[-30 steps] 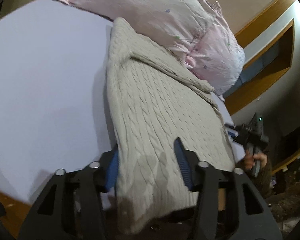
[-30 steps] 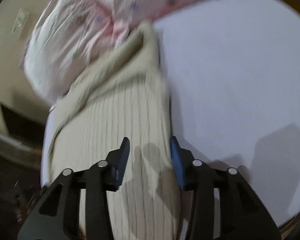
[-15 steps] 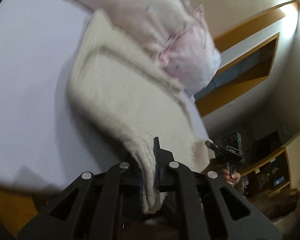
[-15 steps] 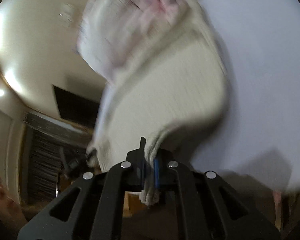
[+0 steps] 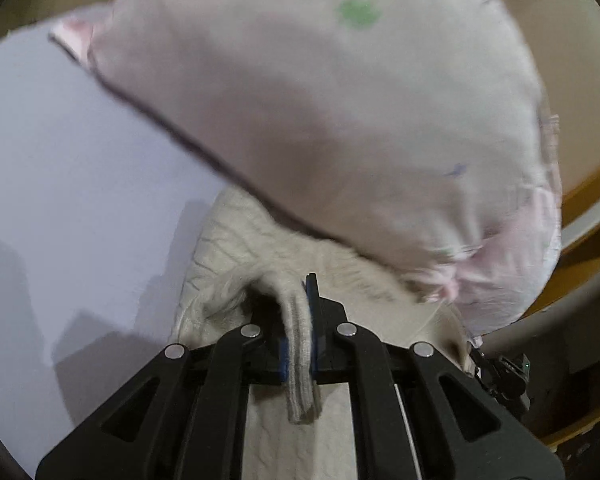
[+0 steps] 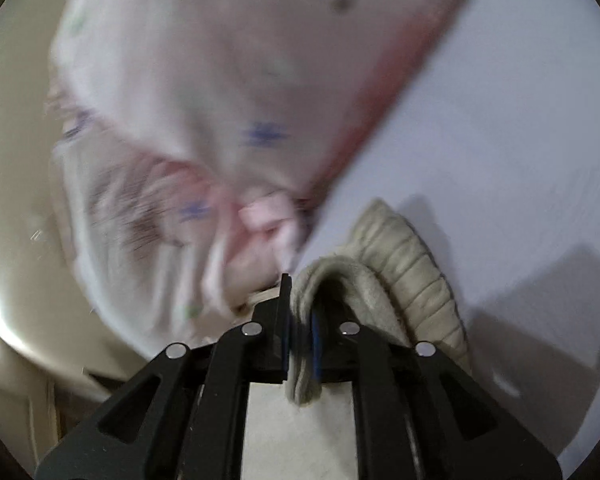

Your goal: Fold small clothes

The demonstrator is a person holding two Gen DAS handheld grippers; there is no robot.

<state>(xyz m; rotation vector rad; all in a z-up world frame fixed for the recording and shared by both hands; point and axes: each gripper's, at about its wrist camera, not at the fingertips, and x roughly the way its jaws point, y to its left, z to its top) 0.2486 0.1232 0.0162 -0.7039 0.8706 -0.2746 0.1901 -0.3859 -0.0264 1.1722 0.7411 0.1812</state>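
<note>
Now both your left gripper and right gripper pinch the soft, floppy knit sweater hem; grip corners.

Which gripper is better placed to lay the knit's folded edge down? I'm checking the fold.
Neither clearly: it looks like a job for both. The left gripper and the right gripper each have jaws shut on the beige knit, its hem carried toward the pink garment.
</note>
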